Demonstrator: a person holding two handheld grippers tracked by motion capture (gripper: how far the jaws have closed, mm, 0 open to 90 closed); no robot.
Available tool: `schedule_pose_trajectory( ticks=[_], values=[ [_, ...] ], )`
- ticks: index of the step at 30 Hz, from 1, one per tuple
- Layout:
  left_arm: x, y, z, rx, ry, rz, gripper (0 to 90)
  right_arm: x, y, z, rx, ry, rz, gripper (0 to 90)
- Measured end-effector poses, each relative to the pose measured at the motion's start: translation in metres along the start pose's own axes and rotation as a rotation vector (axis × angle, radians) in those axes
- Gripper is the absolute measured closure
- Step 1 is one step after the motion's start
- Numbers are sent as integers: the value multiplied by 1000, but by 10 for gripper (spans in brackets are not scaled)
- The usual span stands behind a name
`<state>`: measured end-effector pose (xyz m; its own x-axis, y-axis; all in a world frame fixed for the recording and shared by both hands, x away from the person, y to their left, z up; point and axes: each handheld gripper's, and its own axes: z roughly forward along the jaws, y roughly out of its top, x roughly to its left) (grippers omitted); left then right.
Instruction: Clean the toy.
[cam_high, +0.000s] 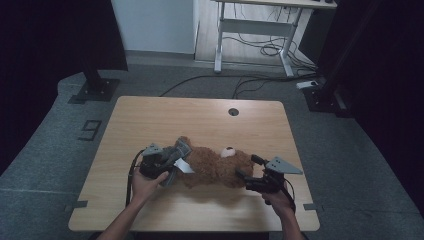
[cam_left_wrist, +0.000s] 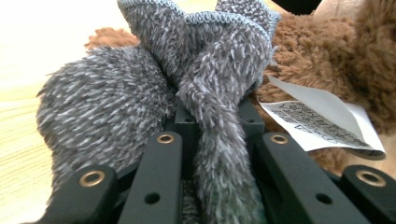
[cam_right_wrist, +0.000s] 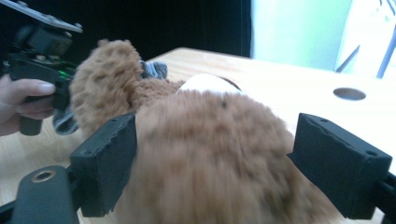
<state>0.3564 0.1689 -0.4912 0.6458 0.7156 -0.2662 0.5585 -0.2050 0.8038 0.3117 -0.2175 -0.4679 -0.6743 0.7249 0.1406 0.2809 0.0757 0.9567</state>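
Teddy bear (cam_high: 216, 168), brown plush — lies on its side at the near middle of the wooden table (cam_high: 165, 117), white label (cam_left_wrist: 322, 121) showing. Your left gripper (cam_high: 169, 161) pinches a grey fleece cloth (cam_left_wrist: 205, 70) at the bear's legs. Your right gripper (cam_high: 249, 168) — jaws spread, straddling the bear's head.

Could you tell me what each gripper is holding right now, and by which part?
The left gripper is shut on a fold of the grey fuzzy cloth. The right gripper is open, its jaws either side of the brown teddy bear's head.
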Motion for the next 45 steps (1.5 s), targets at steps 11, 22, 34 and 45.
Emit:
schedule_pose_trajectory(
  ticks=[11, 22, 34, 45],
  values=[
    [-17, -9, -5, 17, -51, 34, 759, 0, -34, 20, 296, -38, 70, 0],
    [-13, -10, -6, 15, -35, 20, 758, -3, -46, 25, 271, -22, 4, 344],
    [-54, 27, -9, -34, -97, 75, 755, -8, -52, 37, 188, -39, -33, 310],
    [-142, 60, 84, 112, -183, 251, 751, -6, -54, 32, 184, -46, -15, 216]
  ],
)
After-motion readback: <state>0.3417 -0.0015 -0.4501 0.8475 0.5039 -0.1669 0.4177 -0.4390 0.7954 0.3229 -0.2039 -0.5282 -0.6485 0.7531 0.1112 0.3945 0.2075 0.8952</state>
